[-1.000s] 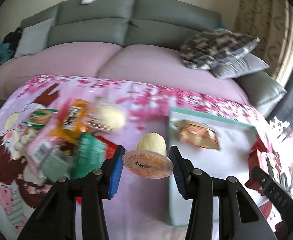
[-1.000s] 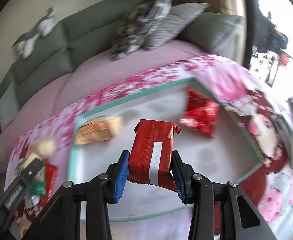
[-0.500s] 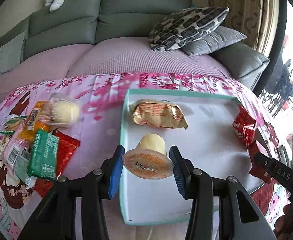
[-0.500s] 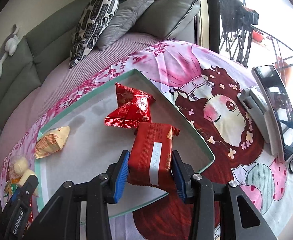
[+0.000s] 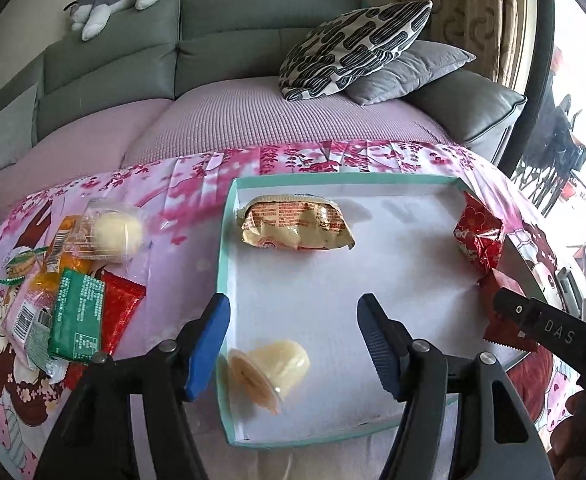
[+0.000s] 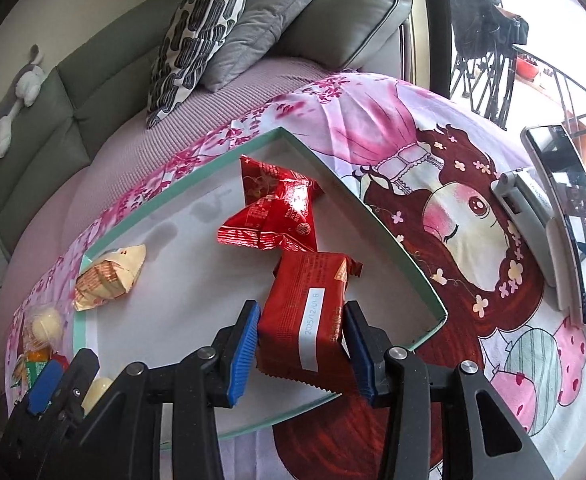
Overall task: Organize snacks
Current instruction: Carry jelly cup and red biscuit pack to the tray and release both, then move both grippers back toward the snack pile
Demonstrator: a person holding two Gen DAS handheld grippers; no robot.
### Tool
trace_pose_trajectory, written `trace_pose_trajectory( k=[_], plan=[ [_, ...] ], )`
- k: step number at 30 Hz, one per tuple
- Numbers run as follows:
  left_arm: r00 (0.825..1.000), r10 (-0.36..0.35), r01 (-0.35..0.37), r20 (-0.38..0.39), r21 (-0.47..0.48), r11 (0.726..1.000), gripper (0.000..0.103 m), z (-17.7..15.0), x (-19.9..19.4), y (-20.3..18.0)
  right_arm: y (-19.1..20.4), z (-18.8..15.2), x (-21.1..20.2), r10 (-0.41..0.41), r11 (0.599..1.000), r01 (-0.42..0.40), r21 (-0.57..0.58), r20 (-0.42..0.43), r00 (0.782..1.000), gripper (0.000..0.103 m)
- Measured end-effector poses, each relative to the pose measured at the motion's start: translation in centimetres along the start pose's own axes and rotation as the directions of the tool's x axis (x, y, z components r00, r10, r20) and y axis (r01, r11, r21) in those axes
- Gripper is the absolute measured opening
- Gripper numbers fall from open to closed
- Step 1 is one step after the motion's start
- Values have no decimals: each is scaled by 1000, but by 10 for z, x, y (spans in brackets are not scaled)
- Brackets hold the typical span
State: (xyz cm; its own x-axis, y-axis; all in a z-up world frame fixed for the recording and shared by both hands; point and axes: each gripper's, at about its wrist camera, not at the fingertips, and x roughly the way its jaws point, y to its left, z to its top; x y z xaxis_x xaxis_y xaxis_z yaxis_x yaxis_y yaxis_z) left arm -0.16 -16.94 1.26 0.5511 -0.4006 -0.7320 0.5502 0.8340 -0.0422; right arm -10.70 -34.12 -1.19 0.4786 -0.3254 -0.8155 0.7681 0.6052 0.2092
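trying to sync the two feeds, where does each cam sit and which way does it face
Left wrist: on the left gripper, angled down at the tray; its open fingers show, jelly cup just released.
Right wrist: on the right gripper, angled down at the tray's corner; its fingers hold the red packet.
Shared: tray, beige packet, sofa.

Both wrist cameras looked steeply down, close over the white tray [image 5: 393, 240]: one from its near-left corner, one from its near-right. They shared the tray and the sofa [image 6: 105, 64] beyond.
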Motion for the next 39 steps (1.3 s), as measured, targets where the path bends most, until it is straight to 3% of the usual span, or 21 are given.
trace_pose_trajectory(
  k=[4,12,13,14,16,21,23,26,32,39],
  plan=[
    [1000,21,-20,12,-45,999,72,4,-5,14,6,0,1,21,999,-21,-26,-5,1000,49],
    [994,109,-107,5,-169,980,74,8,-7,58,26,-5,5,76,993,-78,-88,-19,997,72],
    [993,119,-117,2,-184,976,76,8,-6,64,27,-5,5,79,993,-80,-92,-19,997,73],
    [991,131,-129,-4,-201,971,85,7,-6,70,29,-6,5,81,992,-83,-97,-19,997,75],
    [988,157,-156,-15,-237,959,86,6,-5,82,34,-7,5,83,990,-85,-113,-15,996,79],
    [979,200,-201,-35,-299,933,86,2,-6,103,45,-8,2,107,985,-104,-139,11,994,103],
    [976,215,-216,-38,-321,922,87,0,-6,112,49,-9,1,115,983,-111,-147,19,993,103],
    [971,235,-233,-35,-337,912,97,-1,-8,119,55,-10,0,124,979,-119,-163,23,992,103],
    [955,298,-283,-14,-353,892,97,-2,-16,132,68,-11,-12,136,974,-117,-196,86,987,103],
    [940,340,-313,-1,-396,863,97,-4,-29,158,96,-21,-17,248,945,-229,-233,58,967,103]
  ],
)
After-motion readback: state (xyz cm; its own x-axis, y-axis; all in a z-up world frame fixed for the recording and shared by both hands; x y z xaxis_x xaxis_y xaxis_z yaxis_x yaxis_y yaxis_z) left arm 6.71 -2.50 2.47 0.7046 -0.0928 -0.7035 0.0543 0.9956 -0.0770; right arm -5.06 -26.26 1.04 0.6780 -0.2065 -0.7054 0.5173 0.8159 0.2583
